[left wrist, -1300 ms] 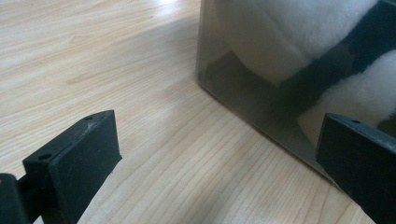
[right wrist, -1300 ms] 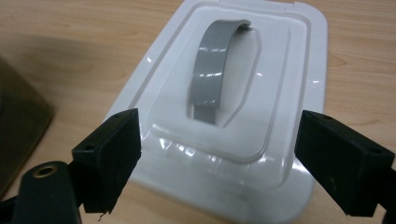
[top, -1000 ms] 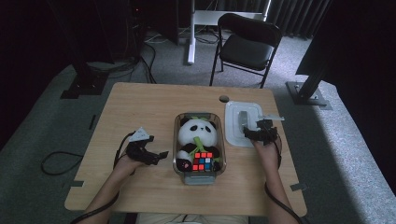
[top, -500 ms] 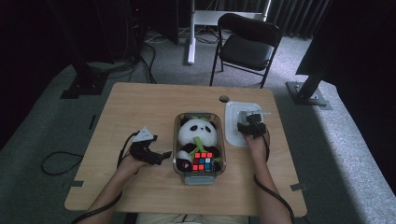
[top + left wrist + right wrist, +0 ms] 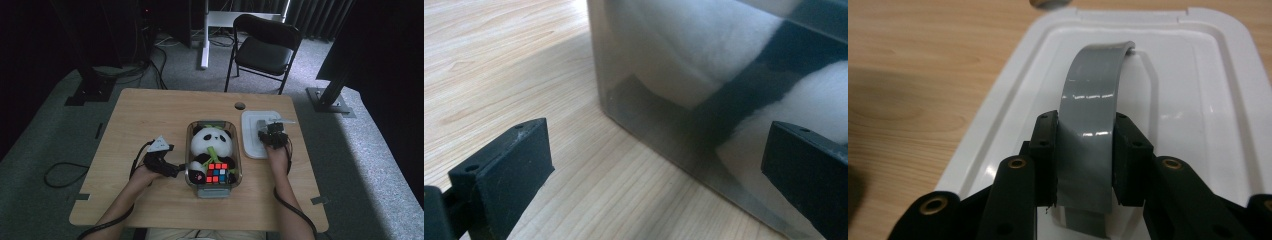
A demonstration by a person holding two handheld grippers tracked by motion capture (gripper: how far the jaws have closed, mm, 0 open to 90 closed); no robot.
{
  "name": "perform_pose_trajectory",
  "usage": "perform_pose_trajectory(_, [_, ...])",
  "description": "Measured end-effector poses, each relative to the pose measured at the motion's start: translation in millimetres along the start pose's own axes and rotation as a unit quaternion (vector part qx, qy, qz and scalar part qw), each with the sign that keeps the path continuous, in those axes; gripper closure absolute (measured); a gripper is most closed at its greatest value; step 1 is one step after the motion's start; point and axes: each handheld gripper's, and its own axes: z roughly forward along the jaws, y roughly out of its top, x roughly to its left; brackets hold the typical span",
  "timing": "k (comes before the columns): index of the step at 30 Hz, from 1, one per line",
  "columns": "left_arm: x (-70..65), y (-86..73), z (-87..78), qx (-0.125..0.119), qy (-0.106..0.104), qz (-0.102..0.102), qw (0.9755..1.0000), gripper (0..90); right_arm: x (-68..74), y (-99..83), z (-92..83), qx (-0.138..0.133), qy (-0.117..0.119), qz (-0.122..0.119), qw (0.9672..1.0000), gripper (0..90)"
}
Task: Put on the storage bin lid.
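A clear plastic box (image 5: 188,150) in the middle of the table holds a panda plush (image 5: 212,142) and a colour cube (image 5: 216,173). Its white lid (image 5: 252,131) lies flat to the right, with an arched grey tape handle (image 5: 1093,85) on top. My right gripper (image 5: 1083,150) has just been closing, and its pads now press both sides of that handle. It sits over the lid (image 5: 1198,100) in the high view too, right gripper (image 5: 271,134). My left gripper (image 5: 659,165) is open, low on the table beside the box wall (image 5: 684,65), left gripper (image 5: 175,170).
A round cable hole (image 5: 240,106) lies in the table just behind the lid. A black folding chair (image 5: 265,50) stands beyond the far edge. Bare wood (image 5: 140,115) spreads left of and behind the box.
The right gripper's jaws have drawn together around the lid's grey handle. The left gripper has stayed beside the box.
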Motion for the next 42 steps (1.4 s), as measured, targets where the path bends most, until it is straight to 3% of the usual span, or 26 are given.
perform_pose_trajectory(7, [-2.7,2.4,0.2,0.004,-0.002,0.002,1.0000,0.5,-1.5,7.5,-49.0,-0.041,0.010,0.001,0.9991,67.9])
perform_pose_trajectory(8, [-2.7,2.4,0.2,0.004,-0.002,0.002,1.0000,0.5,-1.5,7.5,-49.0,-0.041,0.010,0.001,0.9991,67.9])
perform_pose_trajectory(9, [-5.2,3.1,1.8,0.004,-0.006,0.002,1.0000,0.5,-0.6,9.1,-64.3,-0.053,0.015,-0.001,0.9985,68.0])
perform_pose_trajectory(13, [-11.2,6.3,8.4,0.004,-0.015,0.008,0.9999,0.5,4.0,12.5,-93.3,-0.077,0.033,-0.009,0.9964,68.0])
perform_pose_trajectory(19, [-20.1,14.0,20.2,0.007,-0.020,0.017,0.9996,0.5,22.0,20.0,-132.9,-0.108,0.065,-0.034,0.9914,68.0])
perform_pose_trajectory(21, [-21.8,15.2,22.2,0.008,-0.022,0.018,0.9996,0.5,26.5,20.6,-138.4,-0.114,0.070,-0.041,0.9901,68.1])
perform_pose_trajectory(23, [-25.7,17.9,25.8,0.010,-0.025,0.023,0.9994,0.5,40.3,20.8,-152.0,-0.123,0.097,-0.055,0.9861,68.0])
perform_pose_trajectory(30, [-44.2,26.8,42.8,0.014,-0.052,0.038,0.9978,0.5,70.2,14.8,-168.8,-0.123,0.138,-0.090,0.9786,68.1])
perform_pose_trajectory(38, [-56.2,36.3,60.8,0.013,-0.067,0.038,0.9969,0.5,90.0,3.9,-165.5,-0.093,0.182,-0.125,0.9707,68.0])
perform_pose_trajectory(42, [-56.7,33.7,60.6,0.016,-0.053,0.034,0.9979,0.5,93.8,0.2,-157.5,-0.069,0.200,-0.138,0.9675,68.1])
